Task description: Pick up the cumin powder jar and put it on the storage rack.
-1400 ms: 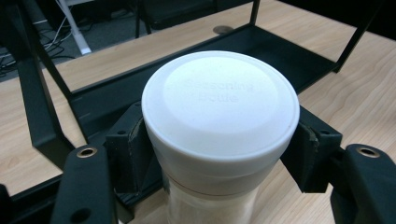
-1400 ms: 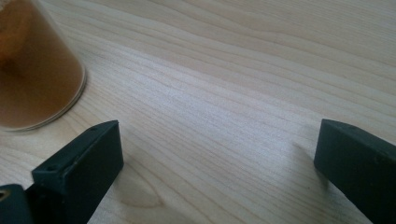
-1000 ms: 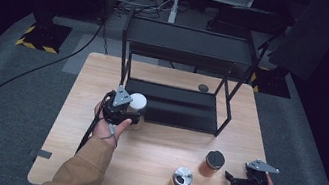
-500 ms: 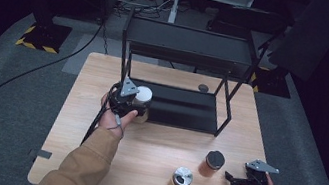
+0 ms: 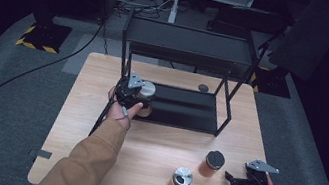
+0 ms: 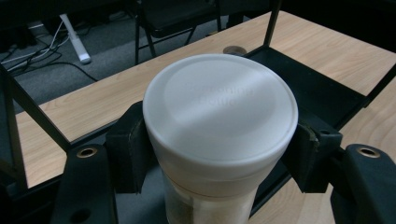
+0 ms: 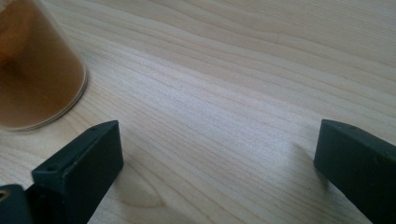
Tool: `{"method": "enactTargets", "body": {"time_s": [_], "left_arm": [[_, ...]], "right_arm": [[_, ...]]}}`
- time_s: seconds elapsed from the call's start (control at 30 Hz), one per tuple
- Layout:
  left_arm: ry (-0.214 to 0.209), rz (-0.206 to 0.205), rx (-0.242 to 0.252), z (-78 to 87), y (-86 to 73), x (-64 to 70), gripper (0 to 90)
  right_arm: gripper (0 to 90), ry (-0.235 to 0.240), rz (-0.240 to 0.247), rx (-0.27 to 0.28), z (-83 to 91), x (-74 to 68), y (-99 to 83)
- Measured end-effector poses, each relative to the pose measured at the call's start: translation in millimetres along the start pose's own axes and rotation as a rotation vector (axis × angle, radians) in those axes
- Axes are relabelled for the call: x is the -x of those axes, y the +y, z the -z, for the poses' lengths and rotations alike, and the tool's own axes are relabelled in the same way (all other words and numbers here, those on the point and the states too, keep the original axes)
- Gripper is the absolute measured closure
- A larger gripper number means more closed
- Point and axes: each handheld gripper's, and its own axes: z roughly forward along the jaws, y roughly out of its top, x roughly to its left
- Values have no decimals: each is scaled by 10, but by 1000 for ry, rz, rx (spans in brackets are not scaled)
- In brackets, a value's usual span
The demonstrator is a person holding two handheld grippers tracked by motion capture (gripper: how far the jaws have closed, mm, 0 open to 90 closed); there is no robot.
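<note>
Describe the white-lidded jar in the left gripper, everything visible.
The jar is a round, clear container under a wide, smooth white lid, with faint raised lettering too soft to read. It stands upright, clamped just below the lid between the left gripper's black jaws. In the high view it sits at the left front edge of the black rack's lower shelf. Its contents look pale, unclear.

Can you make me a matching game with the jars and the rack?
Things:
1. white-lid jar
2. black-lid jar
3. silver-lid jar
4. rack

Places or states:
A. stands nearest the right gripper
B. held in the left gripper
C. stands at the table's far side
D. stands at the table's near edge

Pairs: 1-B, 2-A, 3-D, 4-C
</note>
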Motion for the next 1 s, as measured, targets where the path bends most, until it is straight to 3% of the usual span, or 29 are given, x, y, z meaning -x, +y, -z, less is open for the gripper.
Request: {"method": "enactTargets", "body": {"time_s": [0.3,0.7,0.77,0.83,1.0], "left_arm": [[10,3,-28,-206,-45,-16,326],[4,26,-15,-234,-68,-52,304],[-2,39,-5,-211,-73,-63,216],[-7,54,18,-163,-87,-64,193],[5,38,47,74,-84,-14,121]], "right_arm": [[11,-12,-11,0,-5,-32,5],[13,-12,-11,0,-4,-34,4],[12,-12,-11,1,-4,-33,4],[13,-12,-11,0,-4,-33,4],[13,-12,-13,-1,-5,-32,8]]}}
